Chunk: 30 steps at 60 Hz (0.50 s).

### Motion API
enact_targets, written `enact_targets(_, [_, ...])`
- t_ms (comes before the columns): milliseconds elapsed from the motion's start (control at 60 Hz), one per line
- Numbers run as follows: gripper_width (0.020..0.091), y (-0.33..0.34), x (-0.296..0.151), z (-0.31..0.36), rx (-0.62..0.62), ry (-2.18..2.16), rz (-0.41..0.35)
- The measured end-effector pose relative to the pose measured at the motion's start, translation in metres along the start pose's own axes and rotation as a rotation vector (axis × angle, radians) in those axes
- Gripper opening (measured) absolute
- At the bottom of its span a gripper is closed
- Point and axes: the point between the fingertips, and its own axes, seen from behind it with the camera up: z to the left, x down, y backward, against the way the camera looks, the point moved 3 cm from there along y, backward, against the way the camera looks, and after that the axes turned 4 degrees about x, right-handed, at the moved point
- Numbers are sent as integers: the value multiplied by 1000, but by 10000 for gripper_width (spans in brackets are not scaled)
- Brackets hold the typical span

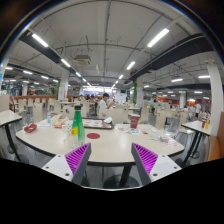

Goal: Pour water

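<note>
While my gripper hangs wide and empty at lower centre, I log a green bottle left of centre on the white table. Red cup stands apart at centre-right, probably leaving pouring room.

We see a round white table, a person seated beyond it, and ceiling strip lights overhead

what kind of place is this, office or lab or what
Probably a big open-plan lab or workshop hall: long strip lights on a high ceiling, rows of cluttered desks, and a person seated beyond the white table with a green bottle. The gripper is open.
</note>
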Motion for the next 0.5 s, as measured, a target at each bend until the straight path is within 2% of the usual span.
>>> enact_targets(233, [818,10,-8,-14,14,14,-23])
enact_targets(500, [822,-3,2,2,-67,-32,8])
